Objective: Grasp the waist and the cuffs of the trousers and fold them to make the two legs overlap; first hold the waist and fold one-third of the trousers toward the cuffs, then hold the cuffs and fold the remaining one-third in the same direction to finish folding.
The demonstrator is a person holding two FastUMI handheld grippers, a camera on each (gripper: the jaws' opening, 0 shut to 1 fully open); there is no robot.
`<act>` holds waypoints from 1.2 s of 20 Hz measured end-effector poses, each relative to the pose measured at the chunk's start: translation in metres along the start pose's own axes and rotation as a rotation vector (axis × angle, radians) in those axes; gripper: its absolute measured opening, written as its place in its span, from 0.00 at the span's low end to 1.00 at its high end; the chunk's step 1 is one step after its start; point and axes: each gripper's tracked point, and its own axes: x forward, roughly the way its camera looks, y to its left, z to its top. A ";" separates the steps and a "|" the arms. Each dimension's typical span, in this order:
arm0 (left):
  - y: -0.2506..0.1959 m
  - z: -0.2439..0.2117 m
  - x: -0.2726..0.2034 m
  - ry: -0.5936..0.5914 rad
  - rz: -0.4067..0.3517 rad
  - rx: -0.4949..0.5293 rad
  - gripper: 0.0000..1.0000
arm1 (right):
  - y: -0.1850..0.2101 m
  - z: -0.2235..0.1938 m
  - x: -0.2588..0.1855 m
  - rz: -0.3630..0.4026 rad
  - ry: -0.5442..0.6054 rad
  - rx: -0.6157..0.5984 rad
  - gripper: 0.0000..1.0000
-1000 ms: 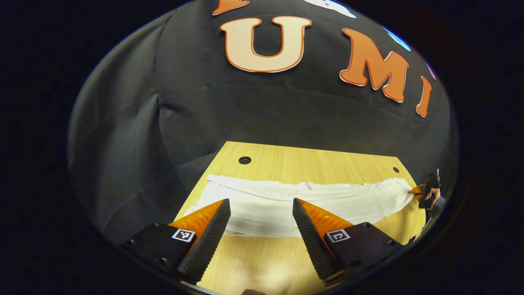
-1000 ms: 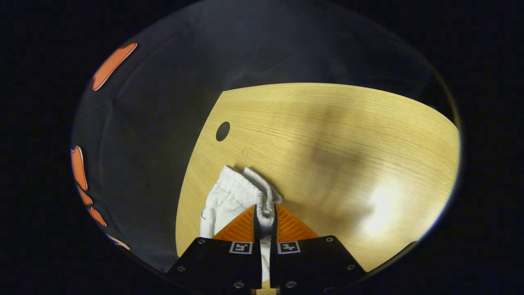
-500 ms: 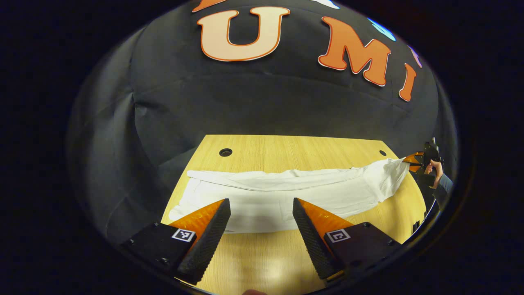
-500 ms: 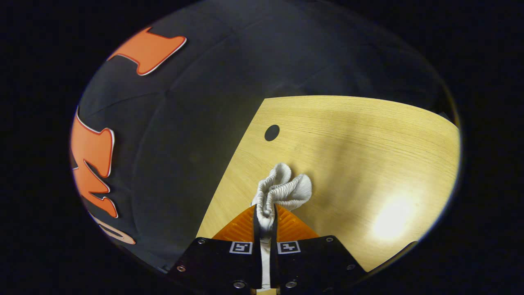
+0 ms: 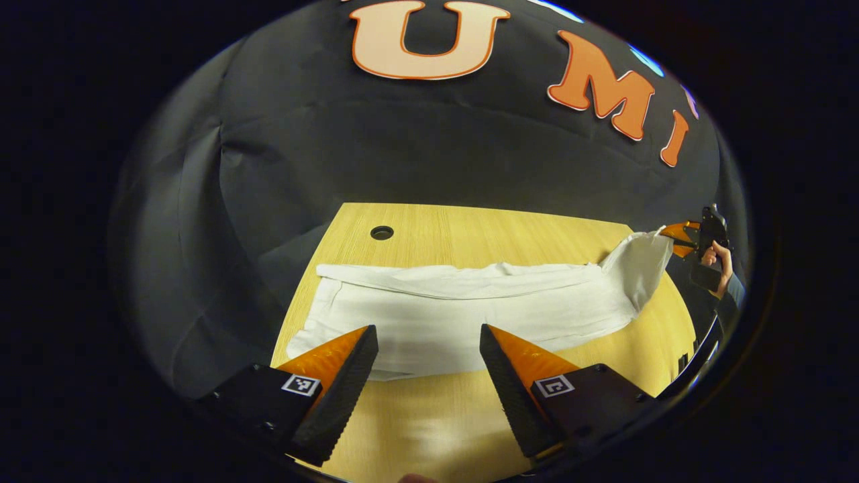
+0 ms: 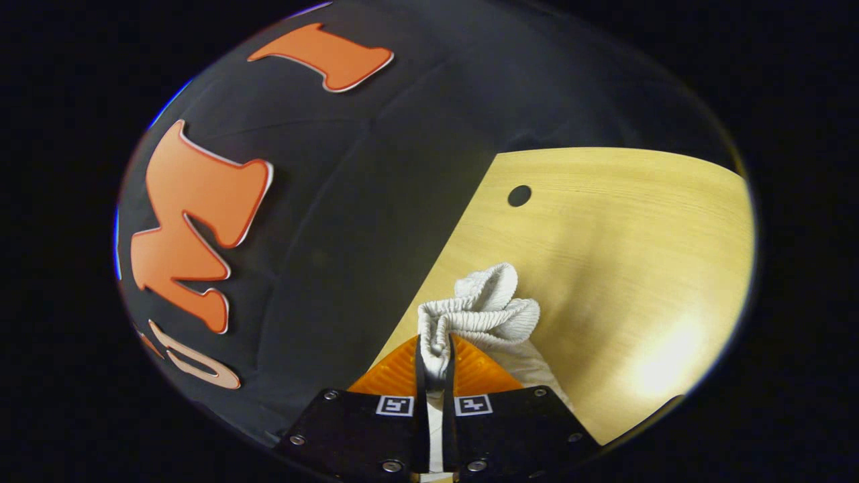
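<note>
Waist (image 6: pixel 480 312) lifted higher, right tool (image 6: pixel 433 355) clamped

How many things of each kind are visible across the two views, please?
Trousers: 1
Table: 1
Grippers: 2, left gripper and right gripper
Holes in the tabletop: 2, and
Total: 6

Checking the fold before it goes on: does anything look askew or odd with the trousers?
Nothing damaged. The trousers lie flat on the table, legs overlapped. The waist is bunched between the right gripper's fingers and lifted off the table, as a fold needs. The left gripper hangs open above the legs.
</note>
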 end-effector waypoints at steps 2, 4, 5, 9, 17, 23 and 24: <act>0.011 -0.006 0.003 0.014 0.001 -0.008 1.00 | -0.003 0.002 -0.001 0.027 0.012 -0.022 0.08; 0.020 -0.009 0.005 0.021 -0.002 -0.016 1.00 | -0.003 0.003 -0.003 0.048 0.029 -0.064 0.08; 0.026 -0.010 0.007 0.025 -0.003 -0.019 1.00 | -0.005 0.005 -0.005 0.057 0.038 -0.083 0.08; 0.039 -0.016 0.011 0.038 -0.006 -0.049 1.00 | -0.010 0.009 -0.010 0.086 0.097 -0.183 0.08; 0.078 -0.033 0.031 0.052 0.022 -0.159 0.98 | -0.018 0.020 -0.018 0.021 0.265 -0.483 0.07; 0.080 -0.063 0.047 0.137 -0.012 -0.347 1.00 | -0.024 0.027 -0.018 0.000 0.383 -0.702 0.26; 0.081 -0.068 0.050 0.145 -0.014 -0.387 1.00 | -0.023 0.031 -0.020 -0.001 0.385 -0.749 0.28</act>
